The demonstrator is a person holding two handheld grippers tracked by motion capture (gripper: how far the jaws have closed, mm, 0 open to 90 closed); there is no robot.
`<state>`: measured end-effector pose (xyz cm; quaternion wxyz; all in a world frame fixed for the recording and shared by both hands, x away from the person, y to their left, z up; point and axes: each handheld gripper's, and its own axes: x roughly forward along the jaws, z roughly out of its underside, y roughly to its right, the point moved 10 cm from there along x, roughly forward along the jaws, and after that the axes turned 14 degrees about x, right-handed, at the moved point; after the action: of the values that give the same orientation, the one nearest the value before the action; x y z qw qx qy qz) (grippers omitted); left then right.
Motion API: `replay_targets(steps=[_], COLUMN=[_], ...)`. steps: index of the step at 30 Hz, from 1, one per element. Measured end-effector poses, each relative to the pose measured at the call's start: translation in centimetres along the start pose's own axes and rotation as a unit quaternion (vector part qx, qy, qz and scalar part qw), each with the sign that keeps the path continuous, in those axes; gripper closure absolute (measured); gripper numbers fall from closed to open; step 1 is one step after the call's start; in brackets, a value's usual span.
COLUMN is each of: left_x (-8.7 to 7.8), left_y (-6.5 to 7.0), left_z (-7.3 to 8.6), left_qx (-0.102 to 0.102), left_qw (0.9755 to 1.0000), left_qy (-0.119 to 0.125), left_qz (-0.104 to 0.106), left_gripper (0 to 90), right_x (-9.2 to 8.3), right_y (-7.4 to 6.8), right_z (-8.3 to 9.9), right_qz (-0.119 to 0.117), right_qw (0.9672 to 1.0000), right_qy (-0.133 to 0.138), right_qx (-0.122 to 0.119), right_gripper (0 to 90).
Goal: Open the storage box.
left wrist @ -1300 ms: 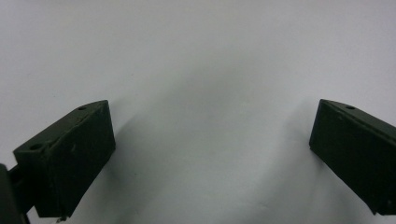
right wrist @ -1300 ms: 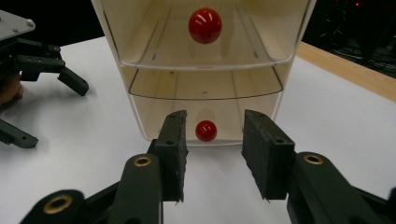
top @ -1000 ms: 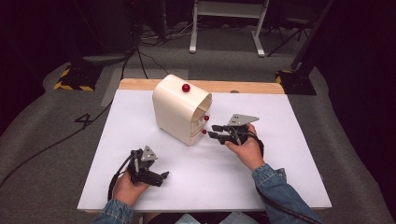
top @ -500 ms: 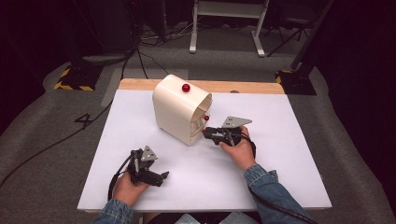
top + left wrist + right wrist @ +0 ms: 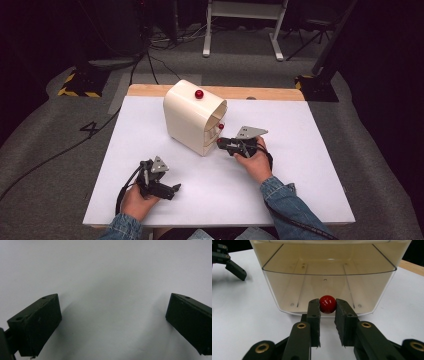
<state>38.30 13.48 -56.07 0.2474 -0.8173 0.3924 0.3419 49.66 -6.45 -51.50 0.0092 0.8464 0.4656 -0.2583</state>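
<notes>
The left gripper (image 5: pixel 113 322) has its two black jaws far apart, with nothing between them, just above the bare white table (image 5: pixel 107 270).

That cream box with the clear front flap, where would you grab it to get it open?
By the small red knob low on the clear flap of the cream box. It is round and stands proud, so two jaws can pinch it from either side, coming straight at the front. The right gripper is doing just that, its jaws having just closed onto the knob.
</notes>
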Motion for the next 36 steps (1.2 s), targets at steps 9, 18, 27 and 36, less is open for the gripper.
replay_targets(steps=[9, 18, 27, 36], left_x=[0.0, 0.0, 0.0, 0.0], left_y=[0.0, 0.0, 0.0, 0.0], left_z=[0.0, 0.0, -0.1, -0.1], left_qx=[-0.001, -0.002, -0.003, -0.003], left_qw=[1.0000, 1.0000, 1.0000, 1.0000], left_qy=[0.000, 0.002, 0.002, 0.001], left_qz=[0.000, 0.000, 0.001, 0.001], left_gripper=[0.3, 0.3, 0.3, 0.3], right_x=[-1.8, -4.7, -6.2, -6.1], right_y=[0.0, 0.0, 0.1, 0.2], right_z=[0.6, 1.6, 2.4, 2.1], right_qz=[0.009, 0.011, 0.014, 0.012], right_qw=[0.9999, 0.9998, 0.9997, 0.9999], right_qy=[-0.010, -0.014, -0.022, -0.013], right_qx=[-0.003, -0.002, -0.003, 0.000], right_gripper=[74.5, 74.5, 74.2, 63.5])
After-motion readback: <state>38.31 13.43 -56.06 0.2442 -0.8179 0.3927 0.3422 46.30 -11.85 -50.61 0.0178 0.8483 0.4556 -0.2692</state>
